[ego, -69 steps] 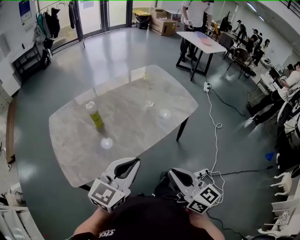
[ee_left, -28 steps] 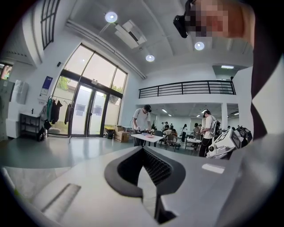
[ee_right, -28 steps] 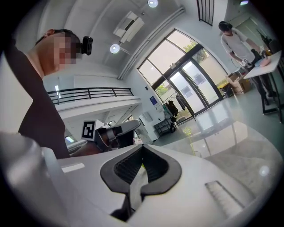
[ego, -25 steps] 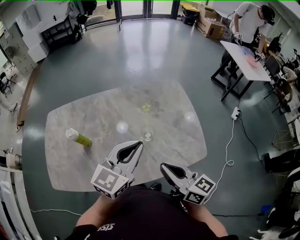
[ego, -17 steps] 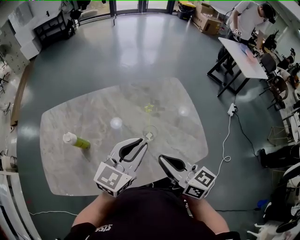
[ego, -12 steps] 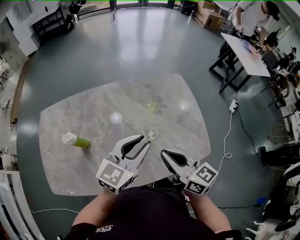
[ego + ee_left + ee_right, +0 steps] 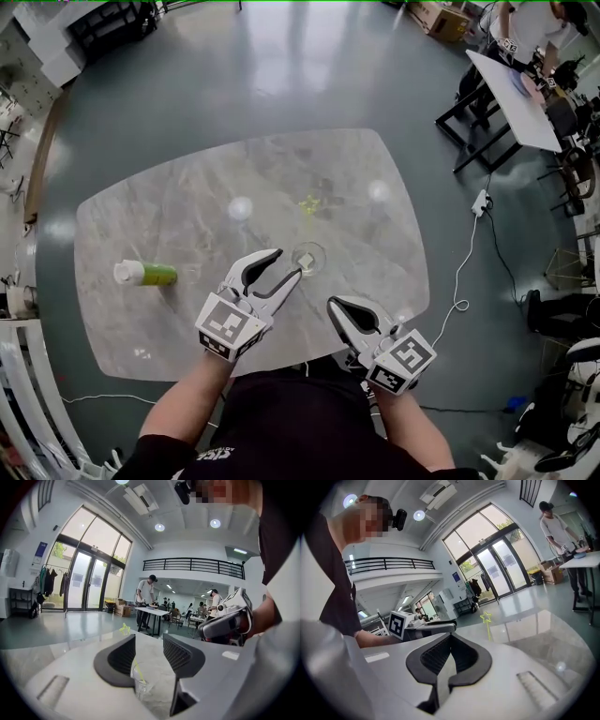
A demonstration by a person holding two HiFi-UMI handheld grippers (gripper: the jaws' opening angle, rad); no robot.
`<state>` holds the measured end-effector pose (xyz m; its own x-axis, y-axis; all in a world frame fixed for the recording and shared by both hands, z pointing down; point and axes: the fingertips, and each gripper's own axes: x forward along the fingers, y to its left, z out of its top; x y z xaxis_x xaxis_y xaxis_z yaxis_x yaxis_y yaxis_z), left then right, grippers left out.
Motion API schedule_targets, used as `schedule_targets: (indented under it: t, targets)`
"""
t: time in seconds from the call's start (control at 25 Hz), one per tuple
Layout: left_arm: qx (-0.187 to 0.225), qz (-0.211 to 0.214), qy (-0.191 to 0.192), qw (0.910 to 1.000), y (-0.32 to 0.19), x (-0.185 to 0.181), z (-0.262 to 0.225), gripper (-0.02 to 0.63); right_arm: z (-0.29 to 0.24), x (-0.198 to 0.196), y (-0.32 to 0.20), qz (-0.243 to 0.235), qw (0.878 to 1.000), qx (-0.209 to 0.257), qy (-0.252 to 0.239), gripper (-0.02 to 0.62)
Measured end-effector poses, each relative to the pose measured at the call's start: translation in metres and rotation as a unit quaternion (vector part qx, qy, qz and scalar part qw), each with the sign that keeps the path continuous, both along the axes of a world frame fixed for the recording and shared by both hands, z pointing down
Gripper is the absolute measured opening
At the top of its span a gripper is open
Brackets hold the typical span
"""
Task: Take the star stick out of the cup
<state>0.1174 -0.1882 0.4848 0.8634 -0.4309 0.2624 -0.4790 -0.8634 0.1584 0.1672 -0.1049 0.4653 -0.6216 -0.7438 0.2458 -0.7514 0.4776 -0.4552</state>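
Note:
A clear plastic cup (image 7: 307,256) stands on the marble table (image 7: 187,216), near its front edge. The yellow-green star stick (image 7: 310,203) stands in the cup, its star at the top. My left gripper (image 7: 286,263) is just left of the cup, and its jaws are opening with nothing pressed between them. In the left gripper view the cup (image 7: 139,682) and the star (image 7: 125,629) show through the gap of the left gripper (image 7: 150,654). My right gripper (image 7: 339,309) is shut and empty, nearer me and right of the cup. In the right gripper view the right gripper (image 7: 450,657) points toward the star stick (image 7: 486,617).
A green bottle (image 7: 145,273) lies on its side at the table's left. A white cable (image 7: 469,253) trails over the floor at the right. People work at another table (image 7: 520,84) at the far right.
The left gripper's jaws have gone from shut to wide open, and it has moved up beside the cup. The right gripper stays shut.

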Motion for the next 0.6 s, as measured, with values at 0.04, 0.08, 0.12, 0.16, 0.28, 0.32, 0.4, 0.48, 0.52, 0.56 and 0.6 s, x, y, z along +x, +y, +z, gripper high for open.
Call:
schedule_targets:
  t: [0.04,0.08,0.12,0.16,0.28,0.32,0.4,0.48,0.52,0.56,0.6]
  targets:
    - [-0.003,0.001,0.002,1.0000,-0.002,0.002,0.004,0.169,0.005,0.002,0.002,-0.002,1.000,-0.008,0.004,0.012]
    - [-0.005,0.004,0.003,1.0000,-0.004,0.005,0.008,0.172,0.010,0.004,0.003,-0.005,1.000,-0.018,0.005,0.012]
    - [-0.008,0.007,0.004,0.9999,-0.006,0.008,0.014,0.175,0.014,0.005,0.003,-0.008,1.000,-0.027,0.002,0.012]
    - [-0.010,0.009,0.003,0.9999,-0.007,0.010,0.021,0.175,0.018,0.004,0.004,-0.011,0.999,-0.034,-0.001,0.012]
    - [-0.012,0.017,-0.006,0.9998,-0.010,0.019,0.039,0.175,0.026,0.001,0.002,-0.022,0.999,-0.046,-0.004,0.012]
    - [-0.012,0.018,-0.007,0.9997,-0.011,0.021,0.043,0.175,0.028,0.000,0.001,-0.025,0.999,-0.048,-0.004,0.012]
    - [-0.013,0.019,-0.006,0.9997,-0.013,0.026,0.052,0.175,0.032,-0.001,-0.002,-0.029,0.998,-0.053,-0.004,0.012]
    - [-0.015,0.021,-0.008,0.9996,-0.018,0.031,0.063,0.175,0.035,-0.004,-0.006,-0.035,0.998,-0.056,-0.004,0.012]
    - [-0.017,0.023,-0.011,0.9995,-0.020,0.033,0.069,0.175,0.036,-0.006,-0.006,-0.039,0.998,-0.058,-0.005,0.012]
    - [-0.018,0.024,-0.014,0.9994,-0.021,0.035,0.075,0.175,0.038,-0.008,-0.006,-0.043,0.997,-0.060,-0.005,0.012]
    - [-0.019,0.024,-0.016,0.9994,-0.024,0.036,0.080,0.175,0.040,-0.010,-0.004,-0.047,0.997,-0.063,-0.004,0.012]
